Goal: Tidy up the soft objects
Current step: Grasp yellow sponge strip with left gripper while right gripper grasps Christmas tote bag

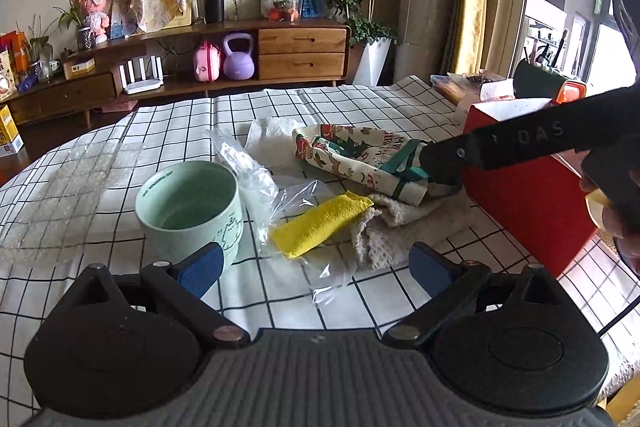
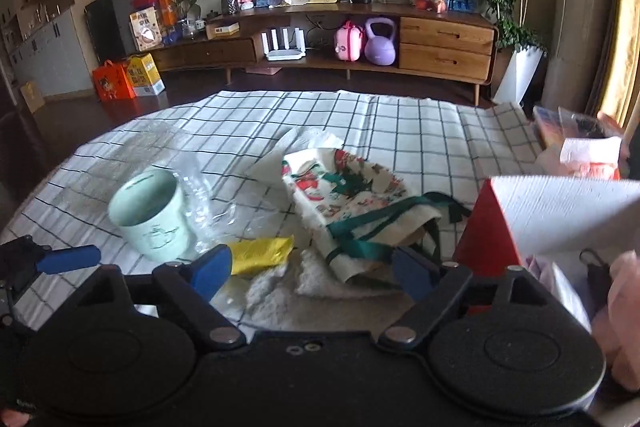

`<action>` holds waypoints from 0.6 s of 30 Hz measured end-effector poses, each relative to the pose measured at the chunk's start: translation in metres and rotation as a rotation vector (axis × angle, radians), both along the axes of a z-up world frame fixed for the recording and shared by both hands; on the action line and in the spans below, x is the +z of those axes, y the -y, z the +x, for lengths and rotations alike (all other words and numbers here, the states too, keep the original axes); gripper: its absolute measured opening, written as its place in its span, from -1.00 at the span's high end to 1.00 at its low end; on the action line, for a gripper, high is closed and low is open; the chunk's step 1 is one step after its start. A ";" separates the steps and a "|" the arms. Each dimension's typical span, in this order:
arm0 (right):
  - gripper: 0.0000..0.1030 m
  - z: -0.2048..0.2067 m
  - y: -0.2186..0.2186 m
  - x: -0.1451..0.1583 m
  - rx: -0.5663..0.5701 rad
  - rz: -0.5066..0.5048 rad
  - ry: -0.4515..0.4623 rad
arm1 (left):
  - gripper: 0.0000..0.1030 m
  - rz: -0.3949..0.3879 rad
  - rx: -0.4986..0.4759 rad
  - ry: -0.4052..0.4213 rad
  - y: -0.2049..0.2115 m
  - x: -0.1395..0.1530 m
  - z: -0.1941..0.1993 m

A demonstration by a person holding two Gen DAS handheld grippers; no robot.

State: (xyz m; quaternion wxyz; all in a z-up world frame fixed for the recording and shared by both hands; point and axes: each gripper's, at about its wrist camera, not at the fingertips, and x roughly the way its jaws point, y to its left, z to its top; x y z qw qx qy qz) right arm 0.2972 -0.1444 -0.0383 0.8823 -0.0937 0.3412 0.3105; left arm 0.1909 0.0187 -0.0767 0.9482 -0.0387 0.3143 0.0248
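**Both grippers released over the soft pile**

My left gripper [image 1: 316, 265] hangs with fingers spread and empty above the yellow cloth [image 1: 320, 225]. My right gripper [image 2: 310, 269] is released too, over the white towel [image 2: 280, 291]. The printed tote bag [image 2: 352, 211] lies on the towel beside the red box [image 2: 486, 235]. A green cup [image 1: 190, 203] stands left on the checked surface [image 1: 360, 107].

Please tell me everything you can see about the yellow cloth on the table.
The yellow cloth is a small bright rectangle, apparently folded, with a finely textured, spongy-looking surface. It lies flat and slanted on the checked tablecloth, between the mint green cup and the beige fluffy towel. One end rests on the towel; the other lies on crumpled clear plastic. No gripper touches it.
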 end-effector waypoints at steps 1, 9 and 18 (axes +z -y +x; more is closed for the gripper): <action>-0.69 0.005 -0.002 -0.001 0.003 -0.006 0.004 | -0.92 -0.001 0.000 0.000 0.001 -0.002 0.005; -0.47 0.043 -0.018 -0.015 0.027 -0.051 -0.003 | -0.26 0.025 -0.004 -0.030 0.005 -0.012 0.047; -0.18 0.062 -0.041 -0.034 0.086 -0.077 -0.012 | -0.14 0.137 -0.072 -0.069 0.015 -0.028 0.076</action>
